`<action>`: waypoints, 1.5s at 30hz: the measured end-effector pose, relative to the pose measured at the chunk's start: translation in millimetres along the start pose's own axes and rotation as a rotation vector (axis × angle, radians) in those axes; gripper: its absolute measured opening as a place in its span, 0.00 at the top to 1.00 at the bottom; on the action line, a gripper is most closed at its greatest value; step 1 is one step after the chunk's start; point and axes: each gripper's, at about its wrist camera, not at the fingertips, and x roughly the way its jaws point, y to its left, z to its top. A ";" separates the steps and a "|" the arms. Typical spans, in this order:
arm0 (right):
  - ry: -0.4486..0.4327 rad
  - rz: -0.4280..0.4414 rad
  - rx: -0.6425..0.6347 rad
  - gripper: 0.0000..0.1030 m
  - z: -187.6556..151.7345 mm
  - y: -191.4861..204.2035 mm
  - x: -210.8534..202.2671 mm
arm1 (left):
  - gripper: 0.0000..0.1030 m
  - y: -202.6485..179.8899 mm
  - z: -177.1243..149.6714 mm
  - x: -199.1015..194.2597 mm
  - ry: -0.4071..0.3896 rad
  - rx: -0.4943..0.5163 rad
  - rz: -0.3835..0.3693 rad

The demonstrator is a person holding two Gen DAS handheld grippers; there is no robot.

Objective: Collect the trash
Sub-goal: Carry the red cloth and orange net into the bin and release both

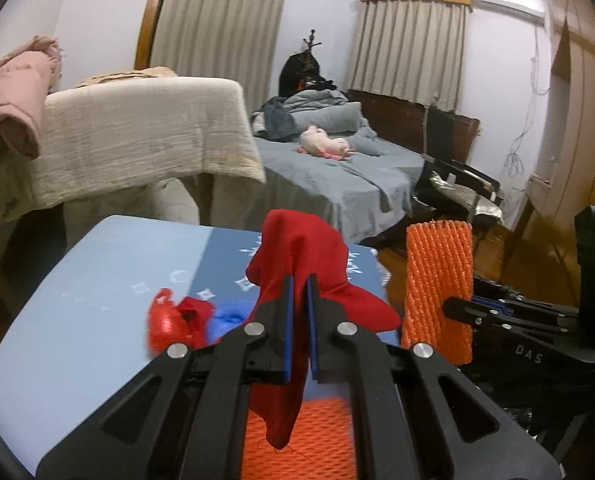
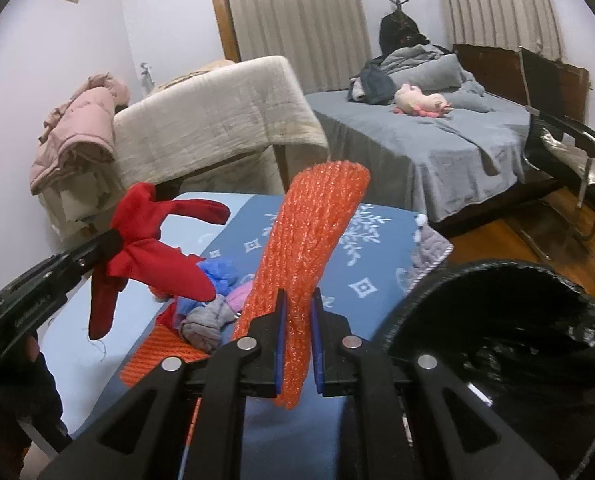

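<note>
- Left claw [image 1: 299, 280] clamped narrow on a red cloth scrap [image 1: 297, 256], held clear above the surface [image 1: 97, 264], corners drooping either side of the jaws.
- Right claw [image 2: 297, 294] clamped narrow on an orange foam net sleeve [image 2: 313, 240], standing upright and lifted off the surface.
- Black-lined bin [image 2: 517, 344] open at near right, just beside the right claw.
- Best carried over the bin mouth before letting go; right load first, being nearest, then the left swung across.
- Worth keeping the cloth's hanging tail inside the rim, or likely to snag and spill.
- Both claws pitched moderately downward, side by side, pointing toward the far bed [image 1: 337, 184].
- More scraps [image 2: 213, 320] waiting on the surface at near left.
</note>
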 end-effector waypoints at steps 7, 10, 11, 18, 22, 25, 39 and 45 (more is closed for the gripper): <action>-0.012 -0.061 0.022 0.89 -7.4 -26.4 -23.9 | 0.95 -36.7 -3.1 8.5 0.015 0.020 -0.076; -0.013 -0.095 0.038 0.89 -11.7 -41.9 -34.7 | 0.95 -58.4 -4.8 15.7 0.022 0.040 -0.116; -0.014 -0.106 0.043 0.89 -13.0 -46.7 -38.2 | 0.95 -63.3 -4.9 17.9 0.025 0.044 -0.125; -0.023 -0.198 0.091 0.89 -23.9 -86.8 -65.0 | 0.95 -114.0 -11.8 36.5 0.049 0.107 -0.211; -0.023 -0.245 0.118 0.89 -32.6 -107.1 -76.6 | 0.95 -137.7 -19.4 48.7 0.075 0.131 -0.255; -0.018 -0.278 0.121 0.89 -39.1 -119.0 -82.5 | 0.95 -157.8 -26.1 58.9 0.096 0.153 -0.291; 0.024 -0.361 0.186 0.81 -64.4 -162.4 -87.9 | 0.79 -203.7 -40.1 97.4 0.179 0.169 -0.411; 0.020 -0.378 0.195 0.50 -70.0 -167.8 -91.5 | 0.59 -192.5 -39.4 93.5 0.164 0.170 -0.385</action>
